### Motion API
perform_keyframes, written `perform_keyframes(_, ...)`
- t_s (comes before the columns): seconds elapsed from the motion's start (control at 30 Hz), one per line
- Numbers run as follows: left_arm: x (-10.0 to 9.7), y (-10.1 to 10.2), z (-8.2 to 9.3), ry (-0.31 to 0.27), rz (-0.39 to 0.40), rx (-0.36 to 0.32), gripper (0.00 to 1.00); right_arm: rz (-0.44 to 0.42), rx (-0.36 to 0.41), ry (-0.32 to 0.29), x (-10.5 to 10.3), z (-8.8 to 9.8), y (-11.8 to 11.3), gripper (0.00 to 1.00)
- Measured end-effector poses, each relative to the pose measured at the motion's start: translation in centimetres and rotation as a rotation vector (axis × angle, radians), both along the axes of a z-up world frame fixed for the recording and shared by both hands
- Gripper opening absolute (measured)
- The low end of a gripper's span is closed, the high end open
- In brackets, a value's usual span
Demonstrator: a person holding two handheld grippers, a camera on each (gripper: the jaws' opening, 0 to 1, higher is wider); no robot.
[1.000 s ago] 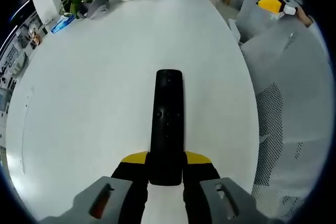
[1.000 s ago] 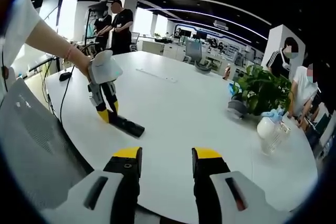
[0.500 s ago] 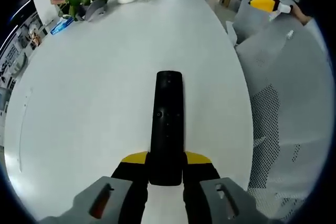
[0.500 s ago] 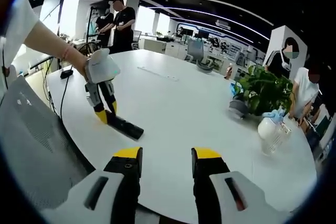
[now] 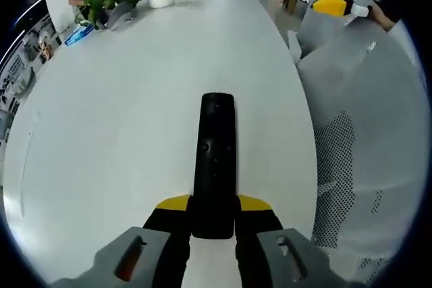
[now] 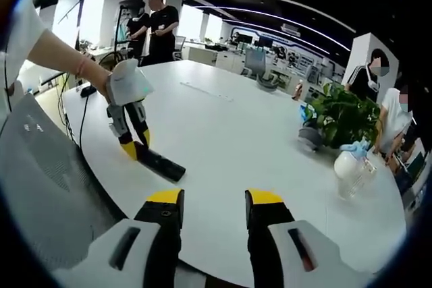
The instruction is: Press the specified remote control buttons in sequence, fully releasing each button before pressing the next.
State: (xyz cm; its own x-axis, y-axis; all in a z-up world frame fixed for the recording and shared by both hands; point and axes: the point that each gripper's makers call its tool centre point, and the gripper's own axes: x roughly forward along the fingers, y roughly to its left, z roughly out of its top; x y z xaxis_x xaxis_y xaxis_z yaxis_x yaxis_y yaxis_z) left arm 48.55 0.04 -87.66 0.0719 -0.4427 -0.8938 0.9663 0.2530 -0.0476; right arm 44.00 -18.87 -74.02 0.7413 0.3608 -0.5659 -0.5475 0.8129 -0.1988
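While the left tongs (image 5: 213,208) clamped the black remote control's (image 5: 214,160) near end on the white desk (image 5: 101,119), the right tongs (image 6: 212,202), open and empty, hung well short of the remote; steadying it before pressing seemed wise.

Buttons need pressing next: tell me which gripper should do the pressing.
Right. The left gripper is shut on the remote control, steadying it on the white table. The right gripper is open, empty, and faces the remote.
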Motion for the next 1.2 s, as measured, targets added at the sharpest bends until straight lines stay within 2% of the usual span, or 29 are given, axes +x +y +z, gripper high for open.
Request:
perform_keyframes(0.37, -0.6, -0.3, 0.0, 0.003, 0.026, -0.032, 0.18, 0.012, -0.012, 0.012, -0.1, -0.3, 0.2, 0.36)
perform_keyframes(0.77, -1.3, -0.6, 0.1, -0.056, 0.037, -0.039, 0.18, 0.019, -0.018, 0.026, -0.2, -0.5, 0.3, 0.36)
perform_keyframes(0.9, -1.3, -0.6, 0.0, -0.060, 0.067, -0.047, 0.18, 0.023, -0.021, 0.031, -0.3, -0.6, 0.3, 0.36)
perform_keyframes(1.03, -1.3, -0.6, 0.0, -0.069, 0.142, -0.094, 0.18, 0.021, -0.022, 0.043, -0.3, -0.9, 0.3, 0.36)
perform_keyframes(1.2, -1.9, -0.8, 0.1, -0.088, 0.198, -0.125, 0.18, -0.023, -0.013, 0.059, -0.1, -1.1, -0.4, 0.36)
